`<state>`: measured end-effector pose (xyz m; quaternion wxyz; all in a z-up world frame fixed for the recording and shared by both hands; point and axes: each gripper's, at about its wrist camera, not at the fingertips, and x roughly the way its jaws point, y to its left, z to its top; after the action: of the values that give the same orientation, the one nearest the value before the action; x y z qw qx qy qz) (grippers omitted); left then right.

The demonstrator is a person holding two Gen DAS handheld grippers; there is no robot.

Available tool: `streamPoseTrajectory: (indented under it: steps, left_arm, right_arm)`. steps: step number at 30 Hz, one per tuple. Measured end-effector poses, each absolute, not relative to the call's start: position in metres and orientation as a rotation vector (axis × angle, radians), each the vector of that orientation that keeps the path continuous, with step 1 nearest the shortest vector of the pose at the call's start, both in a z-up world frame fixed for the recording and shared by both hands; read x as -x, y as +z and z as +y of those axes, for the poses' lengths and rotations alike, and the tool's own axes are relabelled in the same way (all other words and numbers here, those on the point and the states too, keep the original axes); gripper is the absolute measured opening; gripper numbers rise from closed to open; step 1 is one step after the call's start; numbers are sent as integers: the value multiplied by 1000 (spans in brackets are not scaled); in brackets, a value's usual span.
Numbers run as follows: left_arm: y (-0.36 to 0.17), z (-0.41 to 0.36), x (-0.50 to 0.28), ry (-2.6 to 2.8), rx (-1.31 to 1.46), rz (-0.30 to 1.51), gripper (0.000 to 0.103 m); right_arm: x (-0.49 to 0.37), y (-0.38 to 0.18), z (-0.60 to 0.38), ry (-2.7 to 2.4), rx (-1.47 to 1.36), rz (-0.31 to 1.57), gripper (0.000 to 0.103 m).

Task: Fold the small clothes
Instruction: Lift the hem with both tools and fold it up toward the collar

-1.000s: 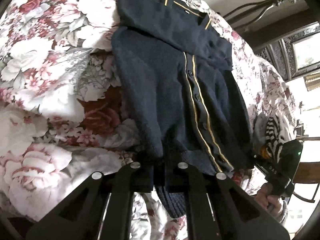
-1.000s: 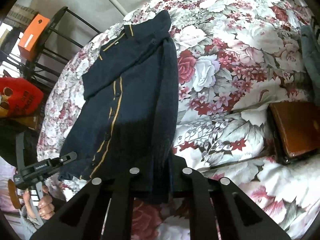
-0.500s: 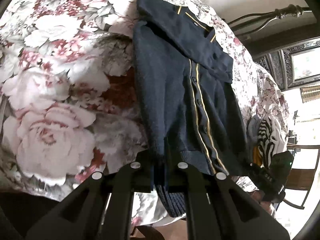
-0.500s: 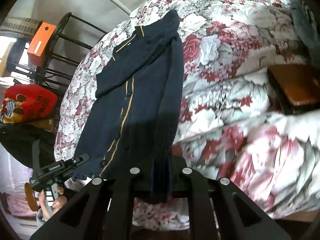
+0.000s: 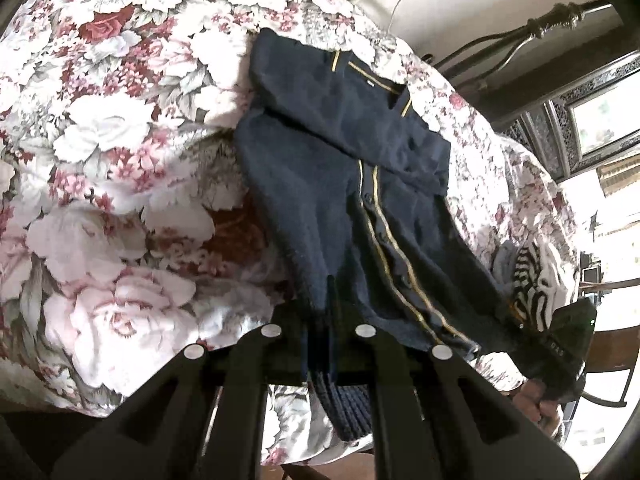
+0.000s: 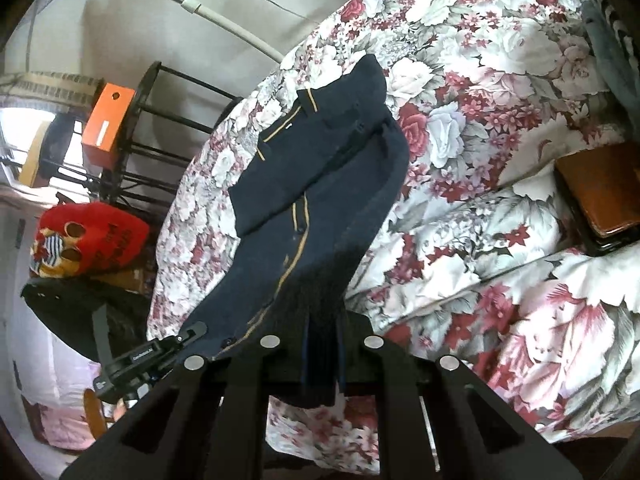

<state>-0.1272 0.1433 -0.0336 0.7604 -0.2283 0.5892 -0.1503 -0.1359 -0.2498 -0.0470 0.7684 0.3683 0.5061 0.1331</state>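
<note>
A small navy cardigan (image 5: 344,184) with gold trim and buttons lies on the floral bedspread (image 5: 112,152), collar far from me, sleeves folded across its chest. My left gripper (image 5: 318,330) is shut on the cardigan's ribbed hem at one bottom corner. My right gripper (image 6: 320,344) is shut on the other bottom corner of the cardigan (image 6: 320,208). Both hold the hem lifted off the bed. The right gripper also shows in the left wrist view (image 5: 560,352), and the left gripper in the right wrist view (image 6: 152,356).
A brown box (image 6: 600,196) rests on the bedspread (image 6: 500,80) at the right. A striped garment (image 5: 528,280) lies by the bed's edge. An orange box (image 6: 108,124) sits on a black rack, a red bag (image 6: 92,240) below it. A metal bed frame (image 5: 540,28) stands behind.
Both grippers stayed shut on the hem and moved with it; the views swung over the bed, down towards its near edge and back.
</note>
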Motion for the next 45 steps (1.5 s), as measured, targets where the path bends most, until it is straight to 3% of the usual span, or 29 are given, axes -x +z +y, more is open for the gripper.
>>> streamPoseTrajectory:
  steps: [29, 45]
  left_arm:
    - [-20, 120, 19, -300, 454, 1206, 6]
    - [-41, 120, -56, -255, 523, 1220, 6]
  right_arm:
    - [16, -42, -253, 239, -837, 1055, 11]
    - [-62, -54, -239, 222, -820, 1039, 11]
